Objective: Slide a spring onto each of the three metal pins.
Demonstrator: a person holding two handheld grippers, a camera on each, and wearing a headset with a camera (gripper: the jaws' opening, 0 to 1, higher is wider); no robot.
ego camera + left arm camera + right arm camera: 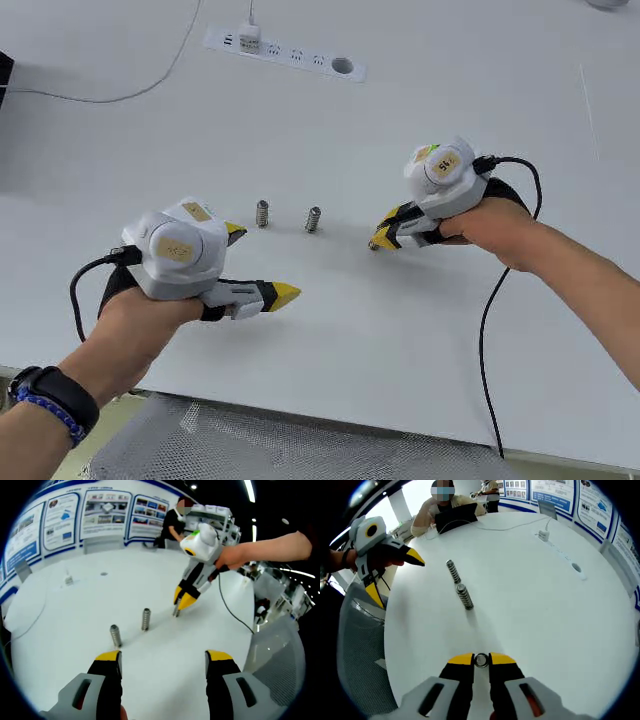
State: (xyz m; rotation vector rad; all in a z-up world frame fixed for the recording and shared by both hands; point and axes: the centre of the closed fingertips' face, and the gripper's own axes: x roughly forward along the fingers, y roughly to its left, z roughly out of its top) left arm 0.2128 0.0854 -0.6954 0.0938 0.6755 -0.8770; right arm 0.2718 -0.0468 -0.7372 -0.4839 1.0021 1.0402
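Two upright metal pins, each with a spring coiled round it, stand side by side mid-table: the left one (262, 213) (116, 635) (452, 571) and the right one (313, 219) (145, 619) (465, 596). To their right, my right gripper (380, 240) (481, 661) (183, 601) points down at the table, shut on a third spring (481, 660) (175, 612), which looks like a metal ring between the tips. Whether a pin stands inside it is hidden. My left gripper (260, 263) (163, 656) hovers open in front of the two pins, holding nothing.
A white power strip (285, 52) with a plugged-in cable lies at the far edge of the white table (330, 330). A mesh chair (260, 445) sits below the near edge. A person with a laptop (455, 512) sits at the far side.
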